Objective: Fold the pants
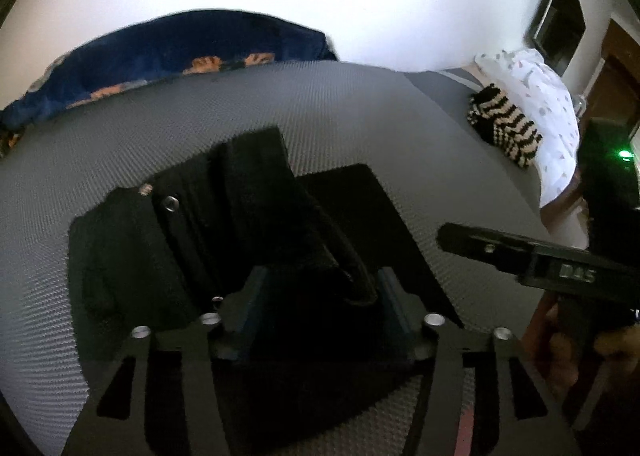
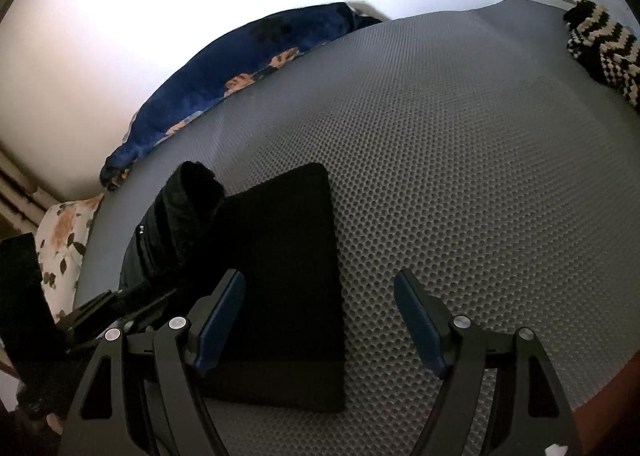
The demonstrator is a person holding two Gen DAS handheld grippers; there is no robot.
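The fold looks mid-way: the left gripper (image 1: pixel 316 288) is spread around the pants (image 2: pixel 280 276), not pinching (ridge at eleven o'clock), the right gripper (image 2: pixel 320 316) spread empty; next, flatten it.

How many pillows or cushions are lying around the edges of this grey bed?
3 that I can see: a white speckled pillow at the right end, a black-and-cream zigzag cushion lying against it, and a white floral pillow at the left end. Others may be hidden.

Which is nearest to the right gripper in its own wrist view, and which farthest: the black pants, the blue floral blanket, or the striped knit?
1. black pants, under the right gripper's left finger.
2. blue floral blanket, far left edge.
3. striped knit, far right corner; nearly tied with the blanket.
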